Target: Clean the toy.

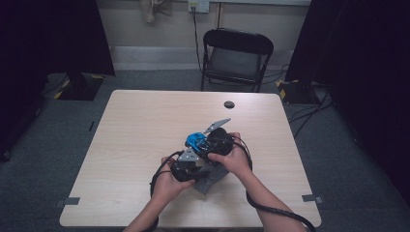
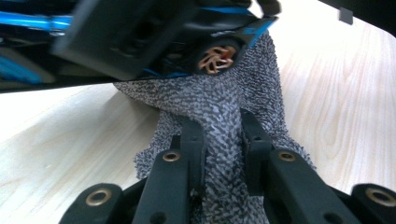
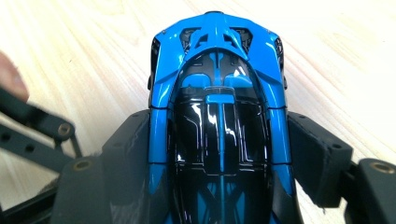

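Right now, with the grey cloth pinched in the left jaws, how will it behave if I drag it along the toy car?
The grey cloth bunches and folds, so probably floppy. Its nubby weave likely grips. The glossy toy car looks slippery.

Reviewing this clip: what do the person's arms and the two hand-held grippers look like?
Both forearms are bare, no sleeves in the high view. Each hand-held gripper, left and right, is a black body with a grey three-cornered plate on top and a black cable trailing toward the person. Up close, the fingers are matt black linked bars with brass-coloured rivets at the pivots; the right's pads are broad black blocks.
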A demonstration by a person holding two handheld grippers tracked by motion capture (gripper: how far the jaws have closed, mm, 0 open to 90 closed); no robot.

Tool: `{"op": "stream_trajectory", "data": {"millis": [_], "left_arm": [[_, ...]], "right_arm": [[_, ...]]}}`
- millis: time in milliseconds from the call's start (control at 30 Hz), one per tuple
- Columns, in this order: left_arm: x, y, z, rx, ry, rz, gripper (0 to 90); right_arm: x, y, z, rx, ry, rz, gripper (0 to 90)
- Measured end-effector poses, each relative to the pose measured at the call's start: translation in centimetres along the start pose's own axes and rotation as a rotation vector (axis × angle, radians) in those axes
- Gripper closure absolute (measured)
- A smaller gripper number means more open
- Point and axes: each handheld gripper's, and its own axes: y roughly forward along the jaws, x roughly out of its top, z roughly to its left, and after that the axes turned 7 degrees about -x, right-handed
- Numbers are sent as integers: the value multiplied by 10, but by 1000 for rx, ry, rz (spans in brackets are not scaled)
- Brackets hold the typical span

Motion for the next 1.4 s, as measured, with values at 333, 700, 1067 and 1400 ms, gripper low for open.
{"op": "stream_trajectory", "data": {"millis": [333, 700, 1067, 1400], "left_arm": [[0, 7, -10, -37, 23, 14, 758], [-3, 9, -14, -64, 35, 28, 757], [-9, -12, 7, 12, 9, 51, 756], [-17, -52, 43, 146, -65, 6, 756]], "right_arm": [[0, 2, -2, 1, 5, 1, 288], [2, -1, -7, -3, 10, 0, 288], [1, -10, -16, -15, 24, -10, 288], [-3, -15, -18, -22, 24, -8, 288]]}}
